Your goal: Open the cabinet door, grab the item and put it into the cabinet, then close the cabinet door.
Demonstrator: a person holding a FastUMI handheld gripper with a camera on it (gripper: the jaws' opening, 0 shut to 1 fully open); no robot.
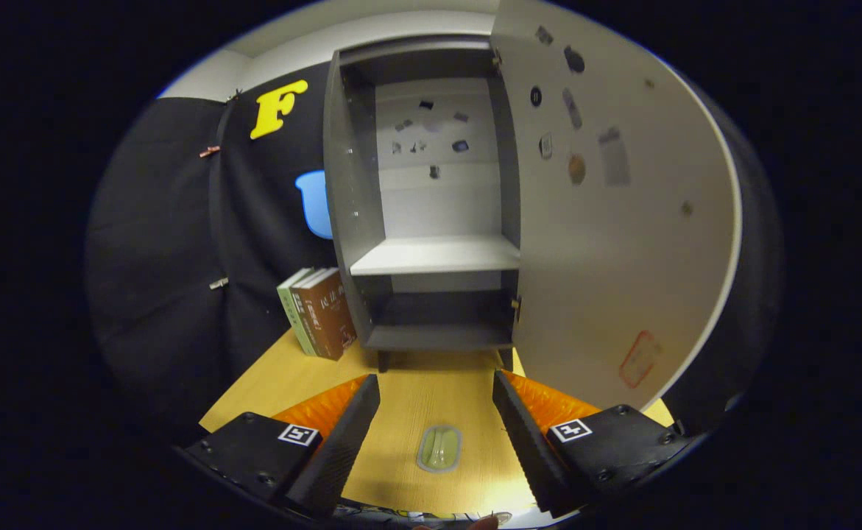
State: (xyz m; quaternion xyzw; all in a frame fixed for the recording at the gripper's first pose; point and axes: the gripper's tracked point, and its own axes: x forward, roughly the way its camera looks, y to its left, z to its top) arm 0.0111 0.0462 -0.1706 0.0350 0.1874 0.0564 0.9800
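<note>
Gripper view: claw (436, 397) released, fingers wide over counter (416, 390), pale green item (439, 447) flat between them at 6 o'clock, cabinet (431, 221) beyond at 12 with door (615, 221) swung open at 2, books (319, 313) at 10.

The gripper (436, 401) has its jaws spread wide, and they hold nothing. A small pale green item (439, 448) lies flat on the tabletop (416, 383) between them. Beyond the jaws, a grey cabinet (431, 221) stands at the far edge of the tabletop. Its door (622, 243) is swung open to the right, and the shelf (436, 256) is bare. Some books (318, 313) lean just beside the cabinet's left wall.
</note>
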